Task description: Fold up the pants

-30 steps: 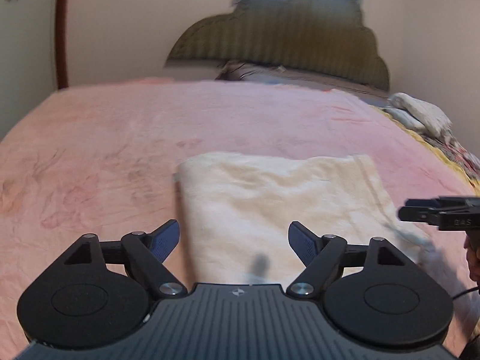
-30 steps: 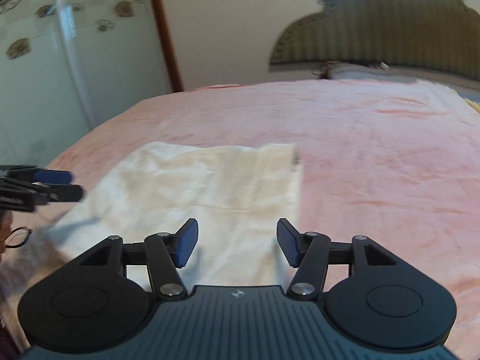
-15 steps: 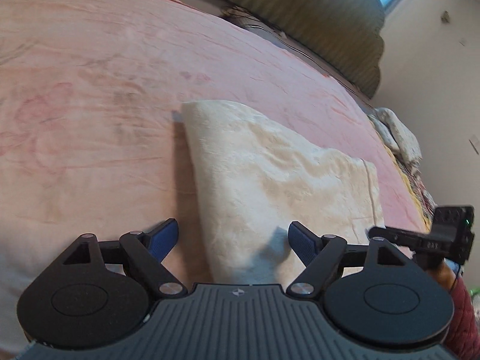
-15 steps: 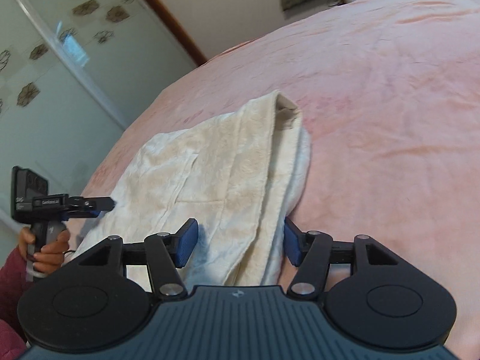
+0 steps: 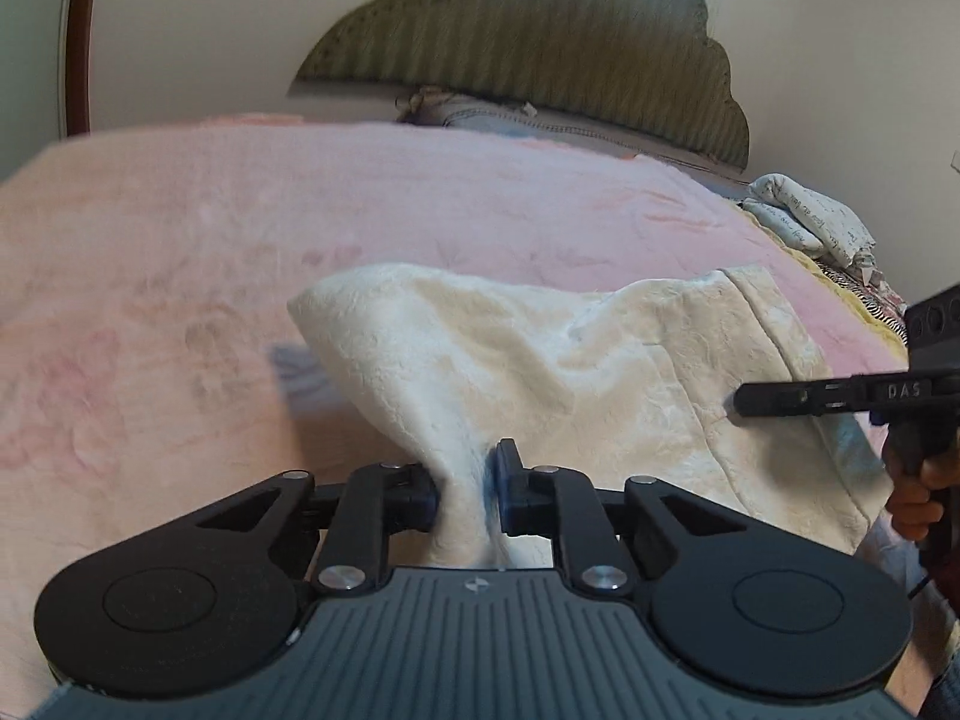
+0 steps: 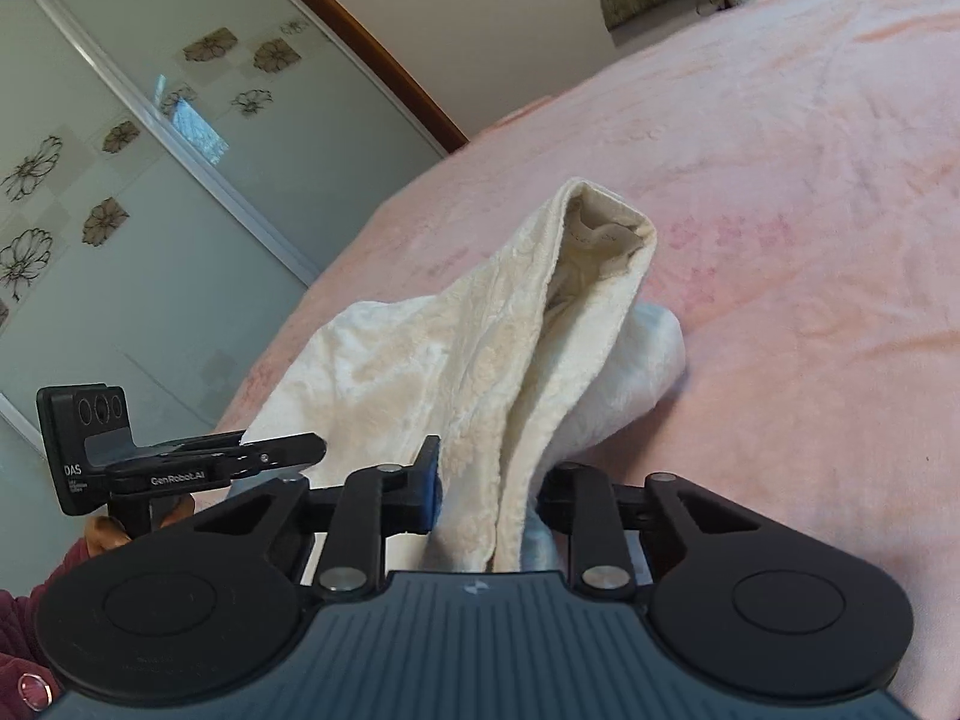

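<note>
The cream plush pants (image 5: pixel 540 372) lie partly folded on the pink bed, also seen in the right wrist view (image 6: pixel 480 354). My left gripper (image 5: pixel 467 489) is shut on the near left corner of the pants, the cloth bunched between its blue pads. My right gripper (image 6: pixel 489 498) is shut on the near right corner, where layered cloth hangs between its fingers. Both near corners are raised off the bed. Each gripper shows in the other's view: the right one (image 5: pixel 840 396) at the pants' right edge, the left one (image 6: pixel 198 462) at their left edge.
The pink blanket (image 5: pixel 180 276) covers the bed all around the pants. A padded olive headboard (image 5: pixel 540 60) and a grey pillow (image 5: pixel 480 114) are at the far end. Folded printed cloth (image 5: pixel 810 228) lies at the far right edge. A glass sliding wardrobe (image 6: pixel 120 180) stands to the left.
Both grippers have closed on the near corners of the pants and lifted them; a second ago both were open above the flat folded pants.
</note>
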